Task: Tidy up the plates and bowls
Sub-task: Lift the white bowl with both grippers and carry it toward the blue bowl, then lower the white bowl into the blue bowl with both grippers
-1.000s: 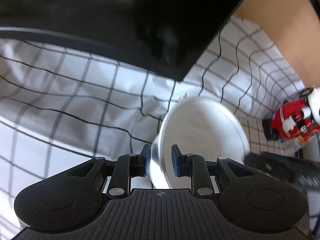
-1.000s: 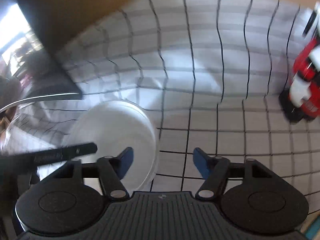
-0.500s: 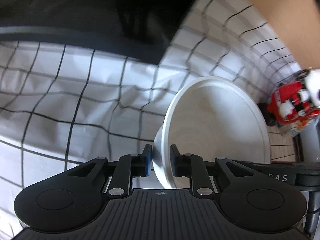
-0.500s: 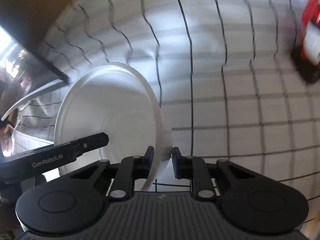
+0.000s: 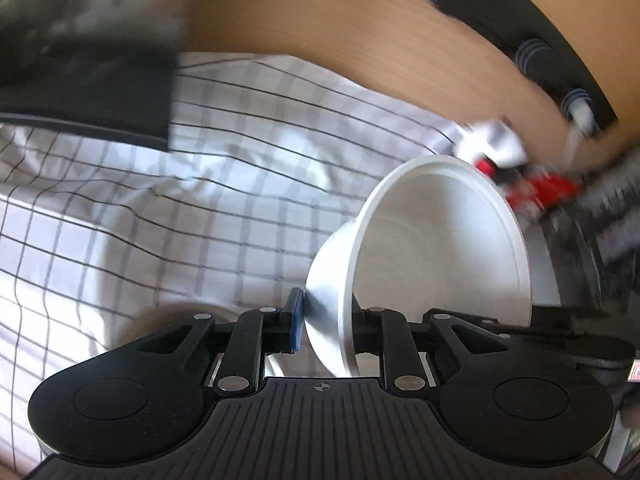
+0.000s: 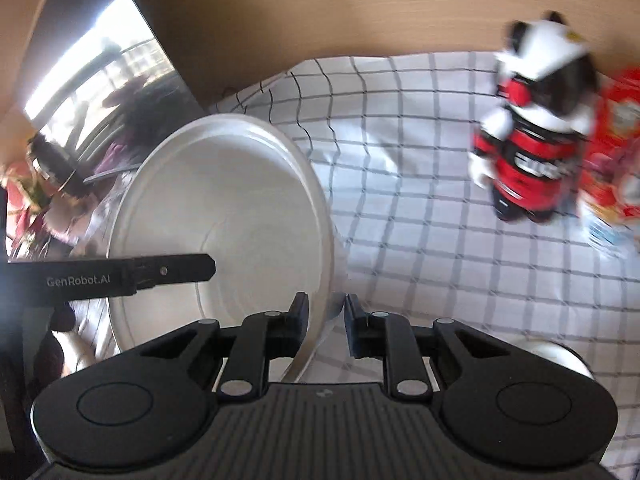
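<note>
I see the bowl (image 5: 436, 248) tipped on edge above the checked cloth (image 5: 180, 184), its rim between both grippers' fingers. The toy figure (image 6: 532, 136) stands on the cloth to the right, behind it.

White bowl (image 5: 436, 248) plain, empty, tipped on edge, lifted clear above checked cloth (image 5: 200, 200). Rim gripped on two opposite sides, opening facing sideways. Right wrist view: same bowl (image 6: 224, 216), smooth inside, faint ring at base.

Motion-blurred toy figure (image 6: 532, 132), half hidden behind white bowl (image 5: 436, 248) in left view.
</note>
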The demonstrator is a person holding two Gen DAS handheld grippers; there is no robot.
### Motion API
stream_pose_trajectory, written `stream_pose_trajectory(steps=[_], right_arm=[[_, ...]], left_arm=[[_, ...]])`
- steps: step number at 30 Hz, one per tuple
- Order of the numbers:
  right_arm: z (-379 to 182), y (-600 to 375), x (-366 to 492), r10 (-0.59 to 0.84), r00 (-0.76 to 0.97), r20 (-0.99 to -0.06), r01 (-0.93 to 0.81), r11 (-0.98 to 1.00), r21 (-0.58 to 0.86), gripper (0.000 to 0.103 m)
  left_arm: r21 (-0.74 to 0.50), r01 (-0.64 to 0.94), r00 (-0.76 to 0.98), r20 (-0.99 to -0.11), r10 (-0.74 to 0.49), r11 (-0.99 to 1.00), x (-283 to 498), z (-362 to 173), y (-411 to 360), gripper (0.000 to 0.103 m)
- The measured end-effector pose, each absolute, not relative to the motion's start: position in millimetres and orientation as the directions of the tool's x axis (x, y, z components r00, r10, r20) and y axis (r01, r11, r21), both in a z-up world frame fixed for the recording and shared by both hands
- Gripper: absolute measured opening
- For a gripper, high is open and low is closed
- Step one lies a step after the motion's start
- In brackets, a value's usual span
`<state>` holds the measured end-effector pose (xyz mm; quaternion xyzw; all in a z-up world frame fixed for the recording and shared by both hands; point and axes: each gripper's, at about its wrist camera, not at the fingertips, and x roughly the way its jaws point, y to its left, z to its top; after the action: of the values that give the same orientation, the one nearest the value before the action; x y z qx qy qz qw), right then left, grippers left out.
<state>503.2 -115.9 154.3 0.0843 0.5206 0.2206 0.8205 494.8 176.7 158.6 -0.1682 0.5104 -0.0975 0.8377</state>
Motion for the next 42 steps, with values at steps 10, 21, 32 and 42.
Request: stream_pose_trajectory(steps=[10,21,32,42], right_arm=[[149,-236,445,0.411,0.386,-0.826,-0.255,0.908,0.333,0.019],[121,-288,439,0.340,0.413,-0.845,-0.143,0.941,0.308,0.019],[79,-305,456,0.308,0.378,-0.873,-0.051,0.949,0.312,0.019],[71,-304,466,0.281,0.369,-0.886,-0.037,0.957,0.288,0.019]], left_arm=[[-0.407,0.043,0.359,-0.846,-0.394,0.913,469,151,58,0.023],[-0.426,0.035,0.301,-0.858,-0.416,0.904,465,107,-3,0.023],[-0.421,0.032,0.287,-0.865,-0.412,0.906,481,75,-8,0.027],[-0.394,0.111,0.293,-0.865,-0.408,0.913,482,78,-13,0.032]])
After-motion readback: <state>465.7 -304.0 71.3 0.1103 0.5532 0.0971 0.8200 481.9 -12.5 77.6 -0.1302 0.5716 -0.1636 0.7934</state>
